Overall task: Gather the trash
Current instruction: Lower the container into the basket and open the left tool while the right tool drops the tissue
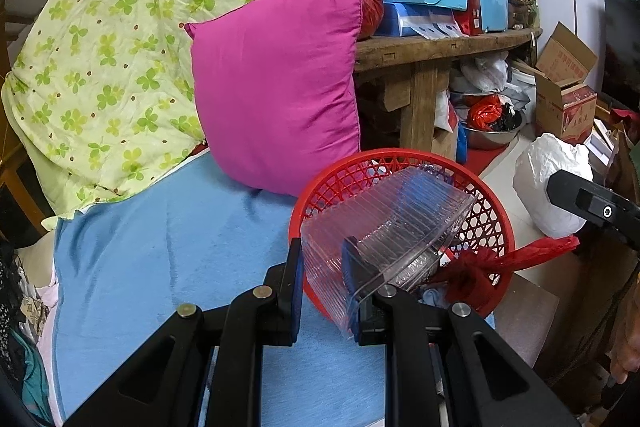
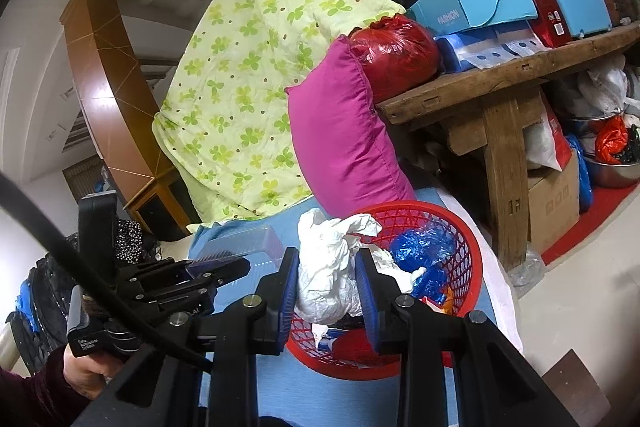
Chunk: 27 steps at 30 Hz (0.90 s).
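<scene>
A red mesh basket [image 1: 486,223] stands on the blue sheet at the bed's edge; it also shows in the right wrist view [image 2: 452,227]. My left gripper [image 1: 324,275] is shut on a clear ribbed plastic container [image 1: 384,223], held tilted over the basket's near rim. My right gripper [image 2: 328,283] is shut on crumpled white paper [image 2: 332,267], held above the basket. A blue plastic bag [image 2: 424,251] and a red bag [image 1: 520,255] lie in the basket. The left gripper with the container also shows in the right wrist view [image 2: 216,267].
A magenta pillow [image 1: 276,87] and a green clover quilt [image 1: 108,39] lie behind the basket. A wooden bench [image 1: 432,47] stacked with boxes stands at the right. A metal bowl [image 1: 492,135] and cardboard box [image 1: 564,95] sit on the floor.
</scene>
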### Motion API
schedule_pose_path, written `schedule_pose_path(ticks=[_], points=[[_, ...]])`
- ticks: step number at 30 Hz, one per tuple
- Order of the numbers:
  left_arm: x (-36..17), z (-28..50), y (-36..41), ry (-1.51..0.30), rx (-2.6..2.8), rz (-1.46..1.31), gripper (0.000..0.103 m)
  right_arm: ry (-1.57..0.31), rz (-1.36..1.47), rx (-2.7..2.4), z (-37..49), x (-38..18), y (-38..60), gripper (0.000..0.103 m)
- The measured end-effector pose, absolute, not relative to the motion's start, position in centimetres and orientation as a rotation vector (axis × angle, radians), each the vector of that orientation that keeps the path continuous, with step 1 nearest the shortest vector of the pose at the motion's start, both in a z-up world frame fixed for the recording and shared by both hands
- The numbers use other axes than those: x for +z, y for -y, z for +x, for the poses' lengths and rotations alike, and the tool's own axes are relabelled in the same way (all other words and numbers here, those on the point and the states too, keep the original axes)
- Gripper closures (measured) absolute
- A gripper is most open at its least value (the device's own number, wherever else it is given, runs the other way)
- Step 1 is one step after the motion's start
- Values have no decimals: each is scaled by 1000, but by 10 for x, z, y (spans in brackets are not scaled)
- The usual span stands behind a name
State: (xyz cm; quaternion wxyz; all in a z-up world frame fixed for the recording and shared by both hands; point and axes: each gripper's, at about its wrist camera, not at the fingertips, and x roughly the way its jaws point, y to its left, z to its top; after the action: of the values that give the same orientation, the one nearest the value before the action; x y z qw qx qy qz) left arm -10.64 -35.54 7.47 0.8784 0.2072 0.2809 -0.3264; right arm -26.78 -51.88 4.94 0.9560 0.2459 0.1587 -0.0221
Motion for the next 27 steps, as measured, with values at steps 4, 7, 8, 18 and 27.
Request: schedule_pose_path(ticks=[4, 7, 8, 18, 27], points=[[70, -103, 360, -599, -684, 433, 83, -329, 504, -48, -266, 46, 523, 72], [66, -101, 364, -609, -686, 436, 83, -335, 516, -49, -262, 44, 528, 72], [64, -99, 366, -614, -688, 435, 83, -337, 517, -52, -262, 43, 528, 72], [54, -87, 375, -644, -704, 415, 83, -356, 532, -67, -255, 35, 538, 72], [55, -82, 381, -619, -763, 363, 83, -356, 557, -78, -245, 30, 549, 71]])
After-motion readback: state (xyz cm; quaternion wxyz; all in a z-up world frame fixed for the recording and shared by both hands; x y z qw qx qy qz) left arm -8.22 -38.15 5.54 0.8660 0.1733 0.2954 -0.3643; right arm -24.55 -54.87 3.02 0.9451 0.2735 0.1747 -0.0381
